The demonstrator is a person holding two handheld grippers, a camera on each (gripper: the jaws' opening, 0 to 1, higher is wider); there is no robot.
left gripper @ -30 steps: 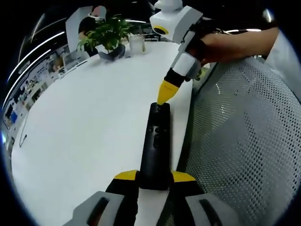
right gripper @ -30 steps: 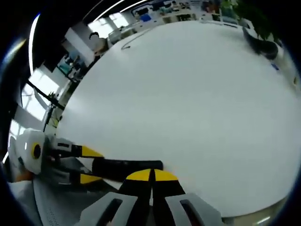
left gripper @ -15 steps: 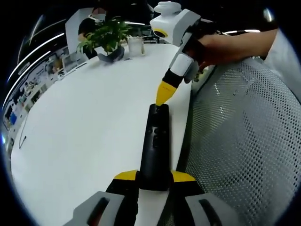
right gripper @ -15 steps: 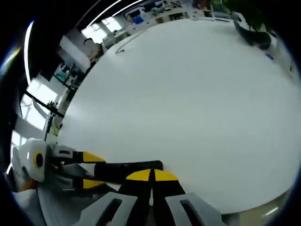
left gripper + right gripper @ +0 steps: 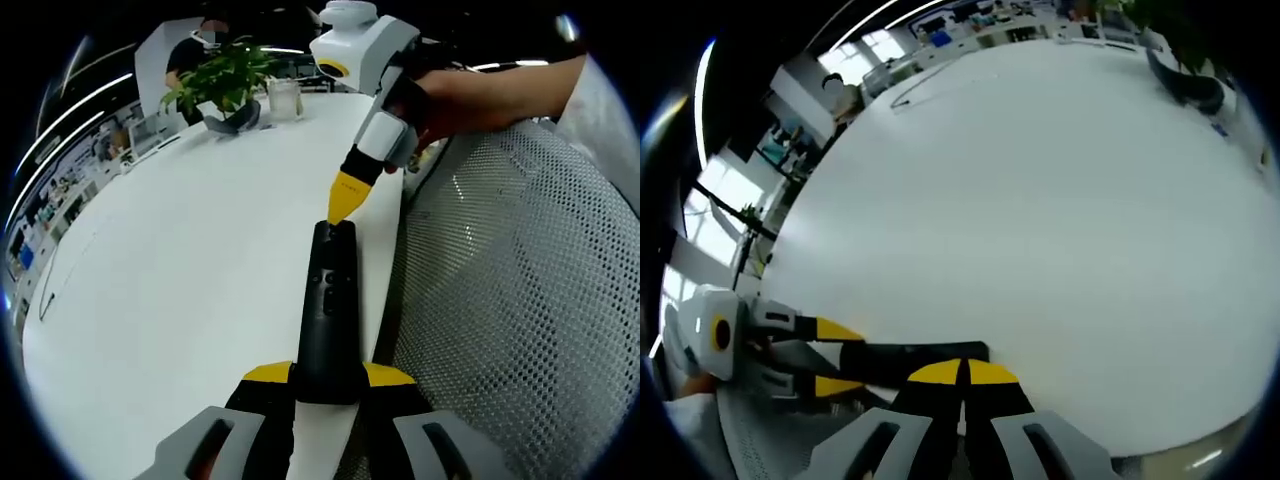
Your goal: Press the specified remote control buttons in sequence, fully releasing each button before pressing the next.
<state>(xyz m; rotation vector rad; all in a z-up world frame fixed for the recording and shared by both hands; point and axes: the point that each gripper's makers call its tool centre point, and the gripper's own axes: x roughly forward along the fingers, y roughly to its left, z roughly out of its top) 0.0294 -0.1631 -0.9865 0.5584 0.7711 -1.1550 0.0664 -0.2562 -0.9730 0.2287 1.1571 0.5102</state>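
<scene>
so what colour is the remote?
Black remote, clearest in the left gripper view.

I can't read the buttons on the remote (image 5: 328,310); they are too small. Its near end is hidden between my left gripper's (image 5: 328,376) jaws. In the right gripper view, my right gripper (image 5: 962,372) covers part of the remote, so I can't tell whether the tip touches it.

My left gripper (image 5: 328,378) is clamped with both yellow-tipped jaws closed on what I'm holding. My right gripper (image 5: 343,206) has its jaws pressed together, tip seemingly touching down, my hand (image 5: 455,98) behind it.
</scene>
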